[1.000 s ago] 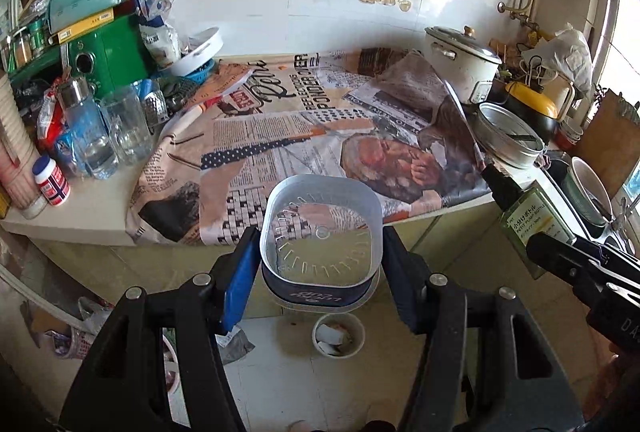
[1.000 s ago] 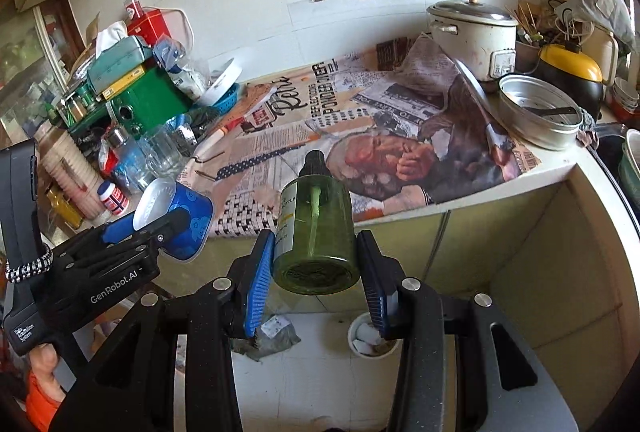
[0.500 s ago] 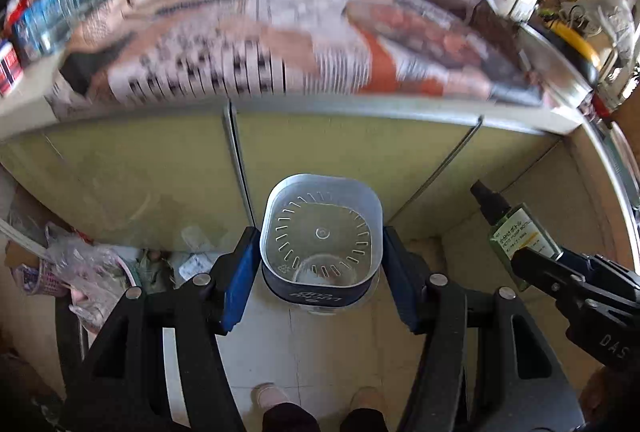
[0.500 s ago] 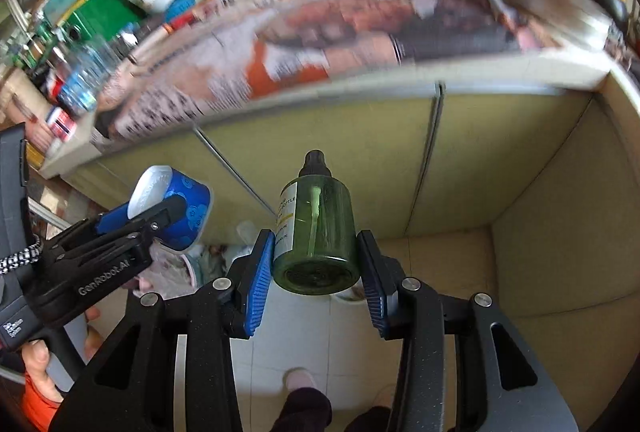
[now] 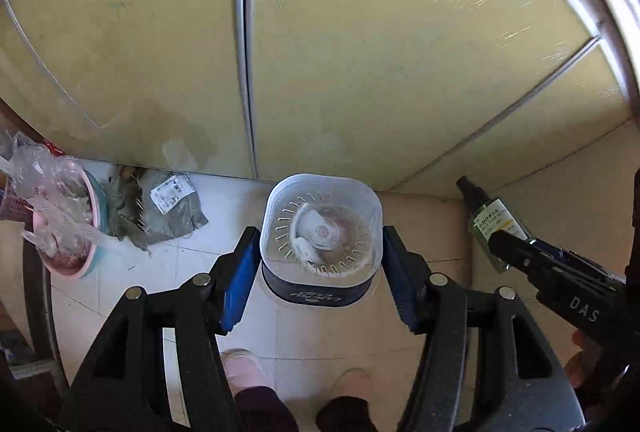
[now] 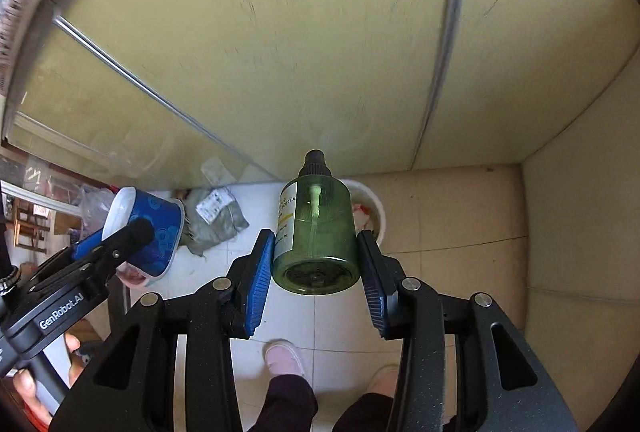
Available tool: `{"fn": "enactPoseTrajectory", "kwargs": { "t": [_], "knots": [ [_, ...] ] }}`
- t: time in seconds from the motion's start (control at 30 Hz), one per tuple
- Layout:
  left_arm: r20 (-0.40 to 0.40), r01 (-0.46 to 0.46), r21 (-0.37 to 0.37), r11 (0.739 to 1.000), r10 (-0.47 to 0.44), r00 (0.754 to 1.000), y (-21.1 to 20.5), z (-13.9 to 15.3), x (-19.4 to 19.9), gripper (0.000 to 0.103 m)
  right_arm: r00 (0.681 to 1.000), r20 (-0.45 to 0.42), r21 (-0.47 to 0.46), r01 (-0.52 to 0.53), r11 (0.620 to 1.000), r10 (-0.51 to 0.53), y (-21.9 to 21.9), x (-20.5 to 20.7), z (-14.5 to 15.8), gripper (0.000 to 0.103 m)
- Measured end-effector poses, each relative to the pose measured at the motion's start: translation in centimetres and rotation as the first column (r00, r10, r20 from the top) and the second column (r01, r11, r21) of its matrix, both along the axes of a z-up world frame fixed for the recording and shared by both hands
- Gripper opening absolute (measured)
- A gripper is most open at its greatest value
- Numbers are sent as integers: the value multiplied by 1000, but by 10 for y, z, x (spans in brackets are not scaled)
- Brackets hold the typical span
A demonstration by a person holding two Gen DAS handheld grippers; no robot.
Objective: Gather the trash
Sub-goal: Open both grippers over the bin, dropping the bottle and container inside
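My tub point(image 5: 320, 244) sits pinched between the left gripper's point(image 5: 318, 272) blue pads, mouth facing away from me, and through its clear bottom I can make out the white bin point(image 6: 370, 212) on the floor right beneath it. So the tub lies almost straight above the bin, and the drop, as I judge it, is nearly lined up on that side. The bottle point(image 6: 316, 232) is clamped in the right gripper point(image 6: 316, 268), its long axis running along the fingers, black cap pointing far and down toward the cupboard point(image 6: 280, 32). The bin's rim peeks out just to the right of the bottle and behind it, so that one lies a touch left of the target. In the left view the bottle hangs well to the right of the tub. I'd say the left hand is the nearer to a clean release. A grey bag point(image 5: 168, 208) lies on the floor to the left, next to a pink bowl point(image 5: 68, 232).

A second ago both grippers looked out over the newspaper-covered counter; now they point down at the floor by the cupboard doors, and both grips are unchanged
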State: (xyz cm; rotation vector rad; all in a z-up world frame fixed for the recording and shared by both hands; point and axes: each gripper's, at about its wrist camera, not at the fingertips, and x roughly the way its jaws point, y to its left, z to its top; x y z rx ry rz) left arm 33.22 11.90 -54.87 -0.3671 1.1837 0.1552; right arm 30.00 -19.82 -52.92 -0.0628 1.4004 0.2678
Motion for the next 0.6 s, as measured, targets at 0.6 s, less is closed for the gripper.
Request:
{"fn": "enactPoseTrajectory", "kwargs": {
  "t": [0.6],
  "knots": [
    [-48,110,-42,993,-112,993,-33,-40,46,64,997,34,23,63,998,-64,-14,25,-9,58]
  ]
}}
